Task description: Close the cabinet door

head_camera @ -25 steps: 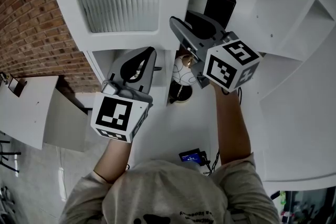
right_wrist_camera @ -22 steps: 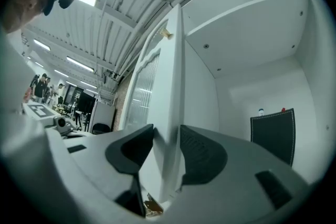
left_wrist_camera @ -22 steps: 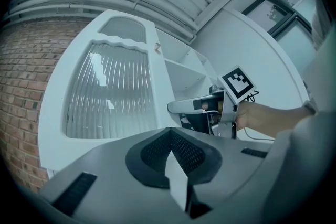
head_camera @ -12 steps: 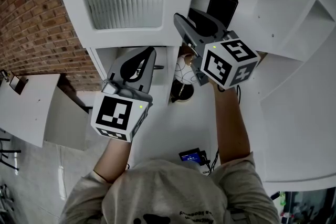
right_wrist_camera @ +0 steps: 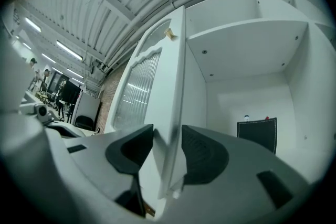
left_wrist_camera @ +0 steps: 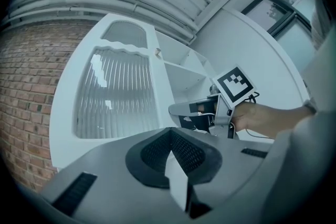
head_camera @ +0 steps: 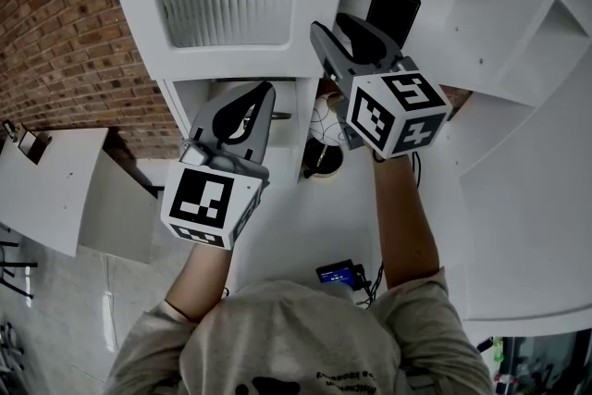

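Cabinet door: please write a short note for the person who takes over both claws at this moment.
Right claw: open. Its jaws have just been opening, and the edge of the cabinet door stands between them, not pinched.
Left claw: shut, empty, apart from the door.
Door: ajar, the inside of the cabinet shows.
Done: door not yet closed.
Left: probably swing the door shut against the cabinet.

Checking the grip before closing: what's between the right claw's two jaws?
The cabinet door, by its edge, seen in the right gripper view; the right claw has just been opening.
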A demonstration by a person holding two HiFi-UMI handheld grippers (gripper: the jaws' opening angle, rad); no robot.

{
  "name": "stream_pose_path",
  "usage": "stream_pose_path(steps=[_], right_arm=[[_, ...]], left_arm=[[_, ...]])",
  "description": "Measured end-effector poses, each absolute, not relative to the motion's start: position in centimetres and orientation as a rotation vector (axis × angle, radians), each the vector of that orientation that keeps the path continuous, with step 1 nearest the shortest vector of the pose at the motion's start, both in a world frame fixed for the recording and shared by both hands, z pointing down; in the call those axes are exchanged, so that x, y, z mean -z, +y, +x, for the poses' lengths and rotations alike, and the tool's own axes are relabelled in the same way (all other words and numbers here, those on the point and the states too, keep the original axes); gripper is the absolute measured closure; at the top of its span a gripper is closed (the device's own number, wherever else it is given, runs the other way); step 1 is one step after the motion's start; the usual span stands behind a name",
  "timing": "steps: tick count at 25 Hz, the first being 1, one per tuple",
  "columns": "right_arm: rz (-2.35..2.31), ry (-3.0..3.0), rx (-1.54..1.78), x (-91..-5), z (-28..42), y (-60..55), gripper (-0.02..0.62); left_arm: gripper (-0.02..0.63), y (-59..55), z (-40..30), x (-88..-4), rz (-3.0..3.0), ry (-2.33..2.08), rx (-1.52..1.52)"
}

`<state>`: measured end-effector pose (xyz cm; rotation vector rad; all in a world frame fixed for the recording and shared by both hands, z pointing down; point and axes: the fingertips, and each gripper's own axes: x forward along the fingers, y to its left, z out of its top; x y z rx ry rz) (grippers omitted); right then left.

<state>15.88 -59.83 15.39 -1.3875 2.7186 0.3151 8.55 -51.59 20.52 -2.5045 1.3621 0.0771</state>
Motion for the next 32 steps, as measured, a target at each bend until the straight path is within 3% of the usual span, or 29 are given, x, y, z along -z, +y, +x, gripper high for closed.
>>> stream_pose_path(steps=[17,25,32], right_arm=[[-1.545,2.608,-0.399,-15.3,15.9,-55.8,0.438],[-1.541,2.537,-0.414,-16.2,14.9,-51.6,0.545],[-1.562,2.471,-0.438,-17.8,14.5,-47.6,0.566]], left_arm=[[0.600,-49.3,8.2,-19.9,-2.495,1.374,-0.095],[0.600,-47.2,7.9,-19.9,-2.471,1.383,-0.103],[0.600,-45.3,6.9,-20.1,-2.451,1.436,-0.145]])
